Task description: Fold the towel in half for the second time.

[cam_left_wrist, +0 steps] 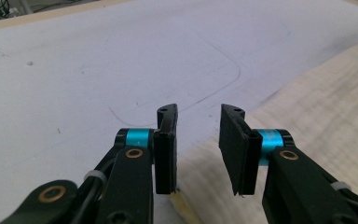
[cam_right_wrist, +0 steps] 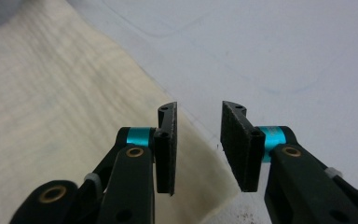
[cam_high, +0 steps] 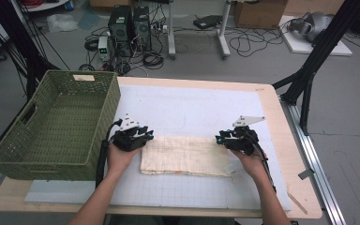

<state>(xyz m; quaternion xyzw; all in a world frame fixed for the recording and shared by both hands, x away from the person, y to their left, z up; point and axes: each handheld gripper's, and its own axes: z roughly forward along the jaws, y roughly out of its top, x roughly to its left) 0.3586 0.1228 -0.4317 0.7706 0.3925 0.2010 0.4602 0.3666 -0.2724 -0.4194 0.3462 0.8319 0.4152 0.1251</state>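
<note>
A green wicker basket (cam_high: 56, 126) stands at the left edge of the tabletop (cam_high: 290, 187), hanging a little over it, and from above it looks empty. Just right of it the left tongs (cam_high: 149, 136) sit at the left short end of a folded cream cloth (cam_high: 185, 155), which lies flat on the white mat (cam_high: 192, 110) near the middle of the tabletop, a bit toward the front edge.

In the left gripper view the left tongs (cam_left_wrist: 198, 149) are spread with a clear gap; the cloth (cam_left_wrist: 307, 107) edge runs under and between the jaws, and the pads do not press on it. At the cloth's right short end are the right tongs (cam_high: 219, 138). In the right gripper view the right tongs (cam_right_wrist: 198, 149) also stand apart, straddling the cloth (cam_right_wrist: 65, 107) corner without pinching it.

The step in hand looks like taking hold of the cloth at both ends, most likely to fold it again or lift it toward the basket. Next, each pair of tongs probably needs to dip so the lower jaw slides under the cloth edge, then close on all the folded layers at once. Catching only the top layer would let the fold fall open when lifted, so both ends should be gripped evenly and raised together.
</note>
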